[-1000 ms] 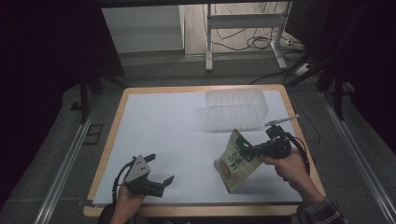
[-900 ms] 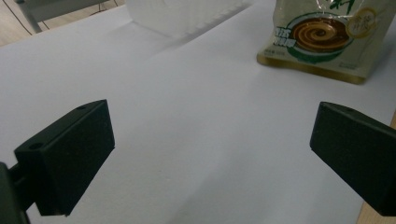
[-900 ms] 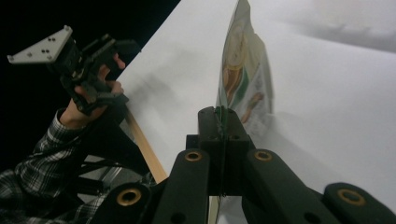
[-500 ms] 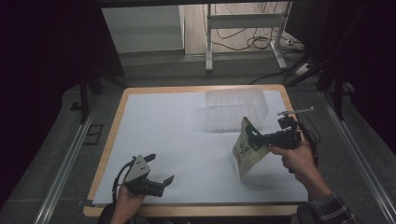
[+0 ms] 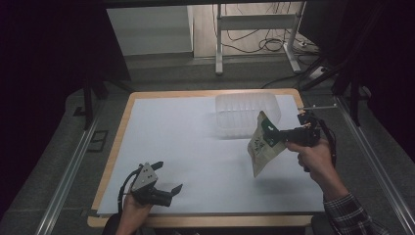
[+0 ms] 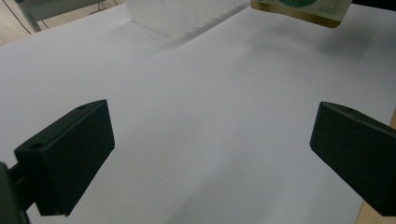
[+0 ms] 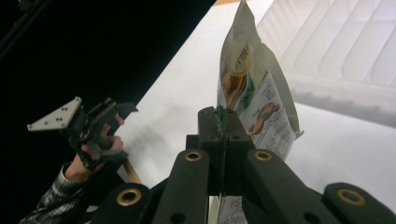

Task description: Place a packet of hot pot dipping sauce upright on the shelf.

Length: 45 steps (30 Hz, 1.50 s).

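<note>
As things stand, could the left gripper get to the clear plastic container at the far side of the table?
Probably yes. The left gripper is open and holds nothing, and bare white table lies between it and the clear container. The snack pouch, clamped in the right gripper, hangs off to the side.
</note>
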Each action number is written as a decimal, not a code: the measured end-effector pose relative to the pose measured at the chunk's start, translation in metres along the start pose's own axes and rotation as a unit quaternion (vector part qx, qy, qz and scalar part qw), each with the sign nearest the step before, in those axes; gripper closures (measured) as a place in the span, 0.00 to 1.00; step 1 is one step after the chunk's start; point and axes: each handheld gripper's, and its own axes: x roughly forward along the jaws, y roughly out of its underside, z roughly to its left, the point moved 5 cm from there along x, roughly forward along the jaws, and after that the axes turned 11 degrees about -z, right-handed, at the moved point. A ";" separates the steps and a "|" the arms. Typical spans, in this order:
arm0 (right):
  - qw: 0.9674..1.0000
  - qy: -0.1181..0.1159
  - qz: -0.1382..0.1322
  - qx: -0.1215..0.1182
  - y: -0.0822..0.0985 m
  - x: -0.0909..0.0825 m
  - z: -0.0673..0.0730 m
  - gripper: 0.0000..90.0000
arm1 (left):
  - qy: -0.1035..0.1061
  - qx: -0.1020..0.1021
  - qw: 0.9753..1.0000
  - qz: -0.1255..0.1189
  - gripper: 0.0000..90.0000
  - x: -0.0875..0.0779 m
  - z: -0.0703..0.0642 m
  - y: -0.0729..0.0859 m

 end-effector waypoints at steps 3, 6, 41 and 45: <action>1.000 0.000 -0.008 0.003 -0.006 0.000 -0.001 0.99 | 0.001 0.001 1.000 0.002 0.00 0.000 0.000 0.000; 1.000 0.002 -0.015 0.003 -0.014 -0.001 -0.002 0.99 | 0.002 -0.001 1.000 0.002 0.00 0.001 0.000 0.000; 0.997 0.062 -0.049 -0.007 -0.094 0.030 -0.039 0.99 | 0.004 -0.014 1.000 -0.001 0.00 -0.001 0.003 0.001; 0.996 0.068 -0.054 -0.004 -0.100 0.034 -0.044 0.99 | 0.004 -0.014 1.000 -0.001 0.00 -0.001 0.003 0.001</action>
